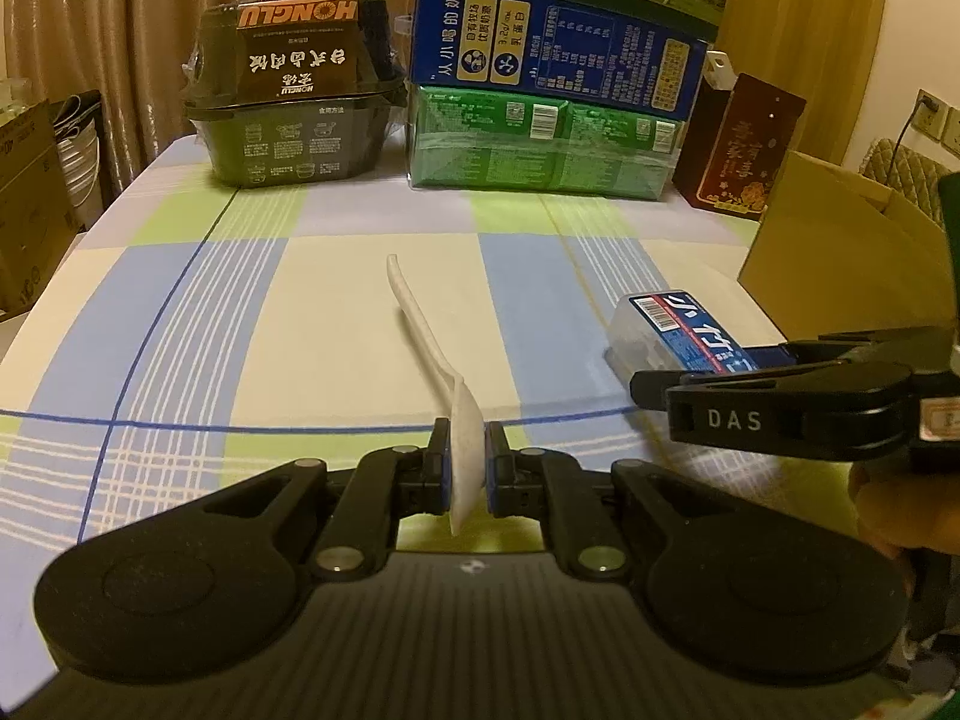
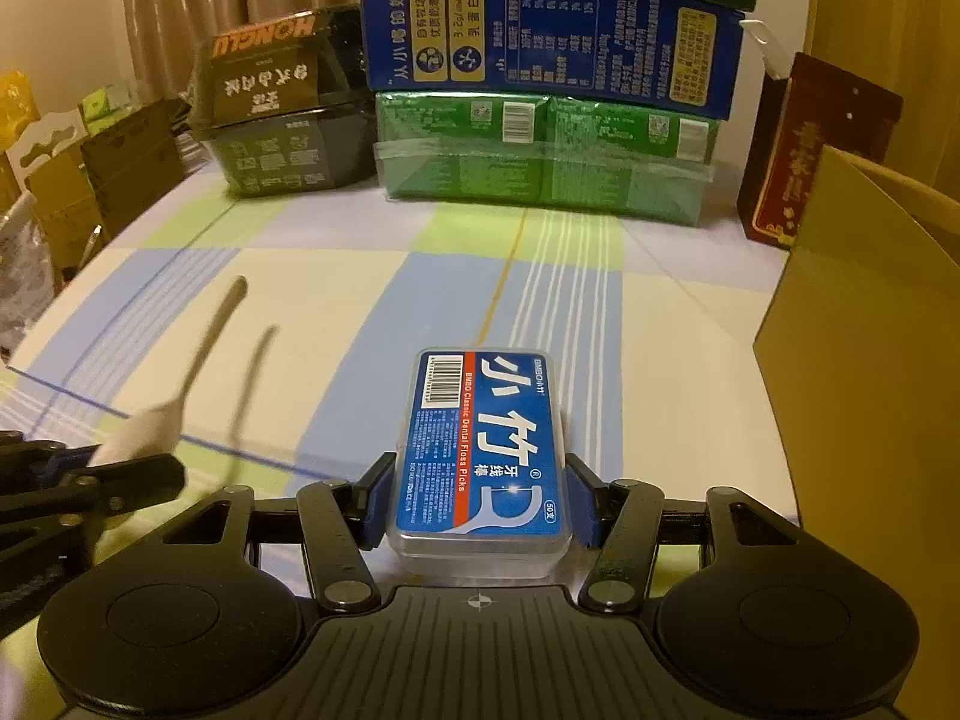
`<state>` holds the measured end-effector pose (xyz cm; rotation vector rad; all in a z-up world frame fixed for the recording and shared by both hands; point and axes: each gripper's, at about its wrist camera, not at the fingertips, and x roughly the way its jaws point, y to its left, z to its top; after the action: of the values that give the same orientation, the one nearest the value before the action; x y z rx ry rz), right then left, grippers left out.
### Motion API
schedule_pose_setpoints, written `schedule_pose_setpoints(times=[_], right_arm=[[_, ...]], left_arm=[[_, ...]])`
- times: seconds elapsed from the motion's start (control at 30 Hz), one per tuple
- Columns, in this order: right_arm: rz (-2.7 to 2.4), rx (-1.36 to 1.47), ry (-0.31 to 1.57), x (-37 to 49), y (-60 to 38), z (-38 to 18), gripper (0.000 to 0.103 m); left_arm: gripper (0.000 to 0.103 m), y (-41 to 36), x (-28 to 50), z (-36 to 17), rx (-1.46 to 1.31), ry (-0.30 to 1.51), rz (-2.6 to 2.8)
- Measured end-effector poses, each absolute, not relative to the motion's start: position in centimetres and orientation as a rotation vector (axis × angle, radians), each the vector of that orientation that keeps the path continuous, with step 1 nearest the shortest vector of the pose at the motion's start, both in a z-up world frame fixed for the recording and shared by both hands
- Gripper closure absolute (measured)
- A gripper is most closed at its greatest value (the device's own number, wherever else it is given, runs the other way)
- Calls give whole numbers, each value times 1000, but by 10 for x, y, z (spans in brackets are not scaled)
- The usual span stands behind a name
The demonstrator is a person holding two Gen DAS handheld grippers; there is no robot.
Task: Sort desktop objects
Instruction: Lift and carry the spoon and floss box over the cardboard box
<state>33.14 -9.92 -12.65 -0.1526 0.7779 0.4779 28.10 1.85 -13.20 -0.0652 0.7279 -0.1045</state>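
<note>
Floss-pick box [image 2: 480, 456] (clear, blue label) sits clamped in the right gripper [image 2: 480, 501]; left gripper [image 1: 467, 468] pinches a white plastic spoon [image 1: 444, 384].

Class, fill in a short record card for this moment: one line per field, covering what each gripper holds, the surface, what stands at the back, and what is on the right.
Left gripper: shut on a white plastic spoon, held by the bowl, handle pointing forward
Right gripper: shut on a floss pick box, clear with a blue label
Surface: table under a checked cloth
At the back: black food container; blue milk carton stacked on a green pack
On the right: cardboard box, red box behind it
</note>
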Motion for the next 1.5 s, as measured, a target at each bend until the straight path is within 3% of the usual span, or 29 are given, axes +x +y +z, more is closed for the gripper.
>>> schedule_pose_setpoints(times=[1.03,1.5], right_arm=[[477,3,790,140,-209,-38,50],[436,-5,746,80,-262,-1,50]], left_arm=[[96,-58,94,-52,-130,684,-100],[96,-104,45,-26,-81,679,-169]])
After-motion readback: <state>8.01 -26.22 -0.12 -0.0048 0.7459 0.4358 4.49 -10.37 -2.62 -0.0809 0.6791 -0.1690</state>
